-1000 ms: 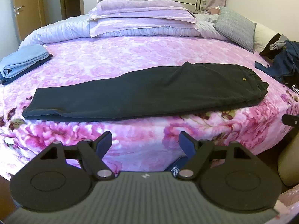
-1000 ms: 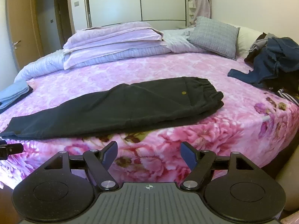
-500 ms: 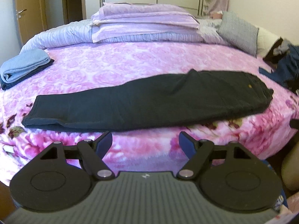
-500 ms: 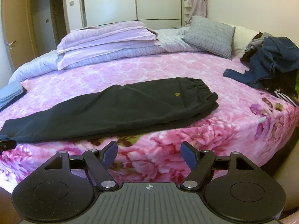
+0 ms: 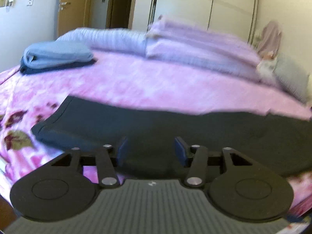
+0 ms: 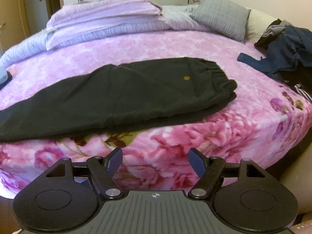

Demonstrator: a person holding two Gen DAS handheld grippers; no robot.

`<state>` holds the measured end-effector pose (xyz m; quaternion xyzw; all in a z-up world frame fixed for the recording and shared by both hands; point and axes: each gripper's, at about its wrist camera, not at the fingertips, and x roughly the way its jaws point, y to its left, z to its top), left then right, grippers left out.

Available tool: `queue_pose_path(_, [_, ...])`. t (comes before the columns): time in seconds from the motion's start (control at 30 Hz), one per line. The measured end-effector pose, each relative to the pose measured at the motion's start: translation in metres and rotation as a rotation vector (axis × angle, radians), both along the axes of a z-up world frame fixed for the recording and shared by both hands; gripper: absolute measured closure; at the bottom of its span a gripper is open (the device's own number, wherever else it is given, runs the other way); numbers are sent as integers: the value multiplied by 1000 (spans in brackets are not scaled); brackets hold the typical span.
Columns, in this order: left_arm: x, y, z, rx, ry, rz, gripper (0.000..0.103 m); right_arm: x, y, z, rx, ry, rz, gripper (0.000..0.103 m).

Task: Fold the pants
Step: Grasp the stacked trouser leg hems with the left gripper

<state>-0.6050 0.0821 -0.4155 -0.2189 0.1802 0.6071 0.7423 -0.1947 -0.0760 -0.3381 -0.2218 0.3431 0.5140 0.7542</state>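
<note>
Two grippers in play, both aimed at black pants [image 6: 120, 95] laid flat lengthwise on pink floral bedspread [image 6: 175, 44], already halved leg-on-leg, waistband [image 6: 224, 78] toward right, cuffs [image 5: 50, 128] toward left. Step judged: approach/grasp for next crosswise fold, not yet begun. Left gripper [image 5: 150, 150] over near edge of leg end, jaws closing w/ dark fabric seen between pads; looked not yet pinched, but blur made contact hard to call. Right gripper [image 6: 156, 161] spread wide, nothing between pads, short of pants, over bedspread's front edge. Next move prob needed: right brought fwd to waistband's near corner, both layers pinched, left likewise on cuffs, then one end lifted over other. Hard to read: left view smeared by motion, waistband end cut off at its right edge; cuffs out of right view's left edge; underside layer alignment hidden. Blue folded stack [image 5: 56, 56] and clothes pile [image 6: 286, 56] well apart from pants.
</note>
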Motion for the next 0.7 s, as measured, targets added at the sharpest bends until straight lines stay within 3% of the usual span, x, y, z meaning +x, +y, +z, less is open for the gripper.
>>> queue_pose_path(0.03, [-12, 4, -10, -10, 28, 18, 80, -1, 5, -2, -4, 4, 9, 32])
queue_pose_path(0.1, [-36, 4, -20, 18, 16, 27, 99, -5, 18, -8, -22, 10, 25, 32])
queue_pose_path(0.2, [-59, 6, -10, 3, -25, 69, 100, -14, 36, -16, -51, 14, 49, 32])
queue_pose_path(0.27, [-64, 3, 0, -4, -10, 121, 99, -22, 48, -19, -56, 22, 74, 32])
queue_pose_path(0.3, [-67, -1, 5, -7, -46, 127, 93, -26, 53, -21, -54, 26, 88, 32])
queue_pose_path(0.33, [-71, -4, 7, -30, -98, 131, 79, -31, 58, -22, -48, 33, 105, 32])
queue_pose_path(0.4, [-78, -6, 5, -124, -197, 150, 64, -41, 68, -25, -41, 57, 135, 32])
queue_pose_path(0.5, [-98, -4, -12, -202, -403, 224, 61, -62, 85, -30, -37, 103, 190, 32])
queue_pose_path(0.6, [-112, 2, -20, -191, -583, 272, 50, -91, 105, -35, -26, 106, 272, 32])
queue_pose_path(0.7, [-114, 18, -21, -176, -640, 283, 50, -126, 127, -36, 19, 77, 367, 32])
